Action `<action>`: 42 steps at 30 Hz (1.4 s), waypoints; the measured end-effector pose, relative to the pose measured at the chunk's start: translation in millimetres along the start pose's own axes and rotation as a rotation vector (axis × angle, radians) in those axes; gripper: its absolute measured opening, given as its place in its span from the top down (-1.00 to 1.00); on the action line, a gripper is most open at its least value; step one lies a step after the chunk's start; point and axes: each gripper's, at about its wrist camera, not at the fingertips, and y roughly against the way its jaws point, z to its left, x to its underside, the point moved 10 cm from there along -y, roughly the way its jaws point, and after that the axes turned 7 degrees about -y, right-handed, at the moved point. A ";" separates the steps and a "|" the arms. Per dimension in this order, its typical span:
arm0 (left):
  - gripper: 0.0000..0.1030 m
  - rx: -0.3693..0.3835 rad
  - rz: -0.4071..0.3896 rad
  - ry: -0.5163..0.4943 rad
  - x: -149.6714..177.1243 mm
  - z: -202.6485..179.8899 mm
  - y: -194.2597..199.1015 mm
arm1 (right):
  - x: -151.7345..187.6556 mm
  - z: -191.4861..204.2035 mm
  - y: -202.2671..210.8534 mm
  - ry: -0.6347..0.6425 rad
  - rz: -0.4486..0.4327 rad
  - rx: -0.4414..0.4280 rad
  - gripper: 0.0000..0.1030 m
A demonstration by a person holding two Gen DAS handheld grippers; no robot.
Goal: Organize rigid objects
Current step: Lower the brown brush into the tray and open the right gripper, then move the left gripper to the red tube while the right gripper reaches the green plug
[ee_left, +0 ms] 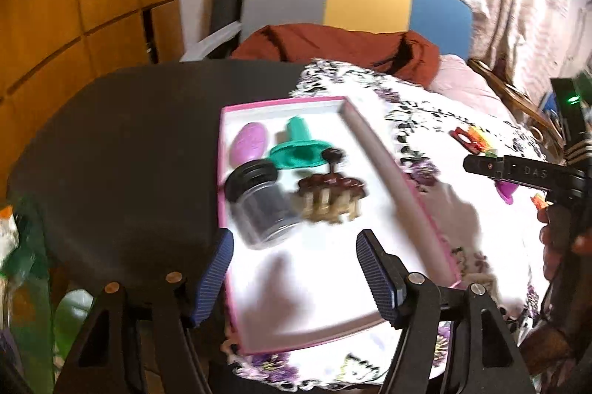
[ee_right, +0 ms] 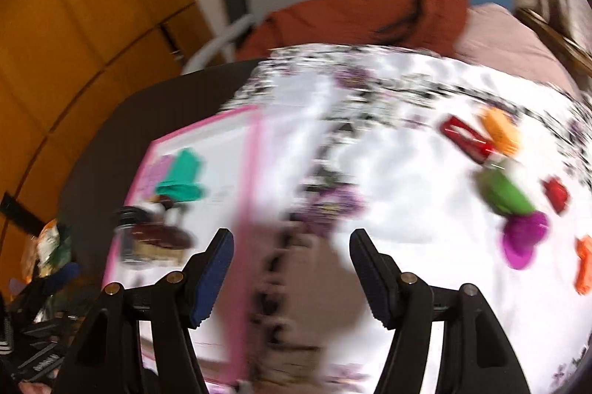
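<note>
Both grippers, left [ee_left: 294, 273] and right [ee_right: 290, 273], stand part open and empty. Tray [ee_left: 384, 149] at left already holds jar [ee_left: 259, 205], funnel [ee_left: 296, 149] and comb [ee_left: 329, 199]. Loose toys [ee_right: 505, 190] lie far right on the cloth [ee_right: 407, 209]. Advise: right gripper squares over one toy before closing.

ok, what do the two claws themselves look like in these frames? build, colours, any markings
Both match: black rigid linkage arms with triangular cut-outs and brass-coloured pivot pins, each finger faced with a dark blue ribbed pad. That holds for the left claw and the right claw. Seen from the left wrist view, the right claw's black finger carries pale lettering, too blurred to read fully. No cables or sleeves clearly visible.
</note>
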 end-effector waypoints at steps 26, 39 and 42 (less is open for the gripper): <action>-0.43 0.292 0.097 -0.104 -88.8 -156.3 -63.1 | -42.2 -256.9 56.1 -0.605 -0.161 0.200 -0.28; -0.30 0.379 0.264 -0.048 -138.5 -252.3 -169.1 | -46.8 -258.8 61.1 -0.643 -0.185 0.145 -0.28; -0.20 0.414 0.308 -0.011 -142.8 -269.5 -187.8 | -46.6 -259.1 60.7 -0.658 -0.183 0.127 -0.29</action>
